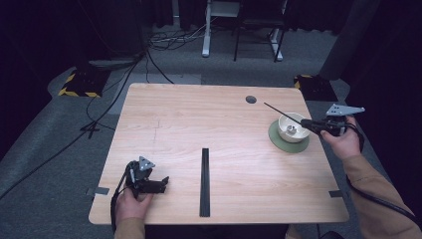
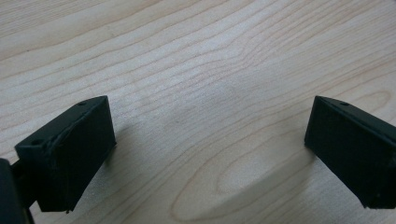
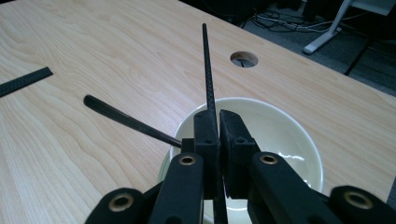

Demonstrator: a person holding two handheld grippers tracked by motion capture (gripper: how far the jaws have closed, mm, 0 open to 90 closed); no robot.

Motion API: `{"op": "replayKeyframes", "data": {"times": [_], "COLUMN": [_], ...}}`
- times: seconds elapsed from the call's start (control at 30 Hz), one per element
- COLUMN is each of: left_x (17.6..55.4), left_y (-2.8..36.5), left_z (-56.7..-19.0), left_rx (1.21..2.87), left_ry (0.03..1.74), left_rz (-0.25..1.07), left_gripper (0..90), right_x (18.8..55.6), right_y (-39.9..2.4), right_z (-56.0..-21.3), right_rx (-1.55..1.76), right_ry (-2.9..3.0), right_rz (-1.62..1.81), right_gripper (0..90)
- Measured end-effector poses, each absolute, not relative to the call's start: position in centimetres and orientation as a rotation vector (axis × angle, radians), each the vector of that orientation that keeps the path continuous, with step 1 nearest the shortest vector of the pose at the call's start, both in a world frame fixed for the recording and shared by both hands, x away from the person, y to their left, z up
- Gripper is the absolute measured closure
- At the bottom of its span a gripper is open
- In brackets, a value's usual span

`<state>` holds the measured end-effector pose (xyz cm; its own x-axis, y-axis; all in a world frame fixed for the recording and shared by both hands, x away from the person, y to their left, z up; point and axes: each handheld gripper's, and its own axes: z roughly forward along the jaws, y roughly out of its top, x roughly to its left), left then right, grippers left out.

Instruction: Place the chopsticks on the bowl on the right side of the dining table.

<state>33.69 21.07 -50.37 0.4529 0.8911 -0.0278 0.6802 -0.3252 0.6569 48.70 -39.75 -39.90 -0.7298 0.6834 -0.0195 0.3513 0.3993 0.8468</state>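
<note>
Overhead: wood table, grey carpet; R tongs clamp thin rod, L tongs wide.

A black strip lies flat on my tabletop, well apart from the round hole near its far edge.

left gripper: black body, grey three-cornered plate showing on top, black cable trailing behind the jaws | right gripper: black textured pads, brass rivets shining below the jaws | sleeves: tan, covering both forearms
</note>
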Motion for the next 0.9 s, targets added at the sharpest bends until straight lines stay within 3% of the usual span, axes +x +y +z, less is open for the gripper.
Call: {"op": "replayKeyframes", "data": {"times": [0.9], "left_x": [33.7], "left_y": [21.1], "left_z": [-50.4], "left_rx": [2.106], "left_ry": [1.307], "left_rz": [0.455], "left_gripper": [2.0], "right_x": [49.3], "right_y": [-40.7], "right_z": [-43.1], "right_rx": [0.964], "right_ry": [2.341], "right_rz": [1.217], "right_gripper": [85.5]}}
